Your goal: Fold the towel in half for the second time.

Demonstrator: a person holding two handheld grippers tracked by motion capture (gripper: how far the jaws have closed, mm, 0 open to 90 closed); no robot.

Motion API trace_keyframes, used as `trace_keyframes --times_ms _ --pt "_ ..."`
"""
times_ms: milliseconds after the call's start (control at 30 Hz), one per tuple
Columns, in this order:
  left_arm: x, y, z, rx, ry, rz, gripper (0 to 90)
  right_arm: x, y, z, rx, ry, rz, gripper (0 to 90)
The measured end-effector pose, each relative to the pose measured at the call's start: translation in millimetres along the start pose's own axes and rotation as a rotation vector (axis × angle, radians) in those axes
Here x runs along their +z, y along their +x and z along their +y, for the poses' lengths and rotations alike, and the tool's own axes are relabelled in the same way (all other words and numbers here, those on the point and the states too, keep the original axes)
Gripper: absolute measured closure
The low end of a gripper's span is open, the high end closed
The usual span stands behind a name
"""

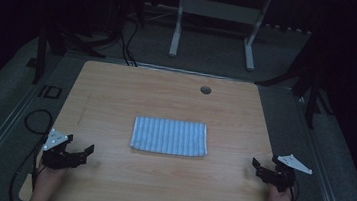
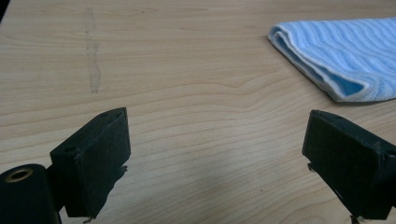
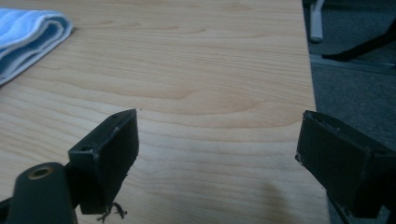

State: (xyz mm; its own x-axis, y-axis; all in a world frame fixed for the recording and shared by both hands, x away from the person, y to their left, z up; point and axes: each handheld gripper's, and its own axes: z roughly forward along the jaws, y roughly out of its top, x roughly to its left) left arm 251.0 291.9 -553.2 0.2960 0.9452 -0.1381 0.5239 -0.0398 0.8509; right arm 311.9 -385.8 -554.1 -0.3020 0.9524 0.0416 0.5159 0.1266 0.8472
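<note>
A folded towel [image 1: 170, 136] with blue and white stripes lies flat at the middle of the wooden table [image 1: 167, 94]. My left gripper [image 1: 78, 146] rests low near the front left corner, open, with nothing between its jaws. In the left gripper view the gripper [image 2: 217, 140] faces bare wood, and the towel [image 2: 341, 51] lies ahead to the right, its folded edge toward me. My right gripper [image 1: 266, 165] sits near the front right edge, also open and holding nothing. The right gripper view has the gripper [image 3: 219, 144] over bare wood, with the towel [image 3: 28, 32] at the upper left.
A round cable hole [image 1: 205, 90] is set in the table's far side. The table's right edge [image 3: 310, 70] runs close by my right gripper, with grey floor beyond. A white desk frame [image 1: 215, 14] stands behind the table. Cables [image 1: 38, 121] lie on the floor at left.
</note>
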Motion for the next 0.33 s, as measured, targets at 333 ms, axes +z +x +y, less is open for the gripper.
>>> trace_keyframes --times_ms 333 --pt "-4.7 6.0 -1.6 -0.046 -0.036 0.059 8.1 2.3 -2.7 0.9 0.026 0.033 -0.021 13.1"
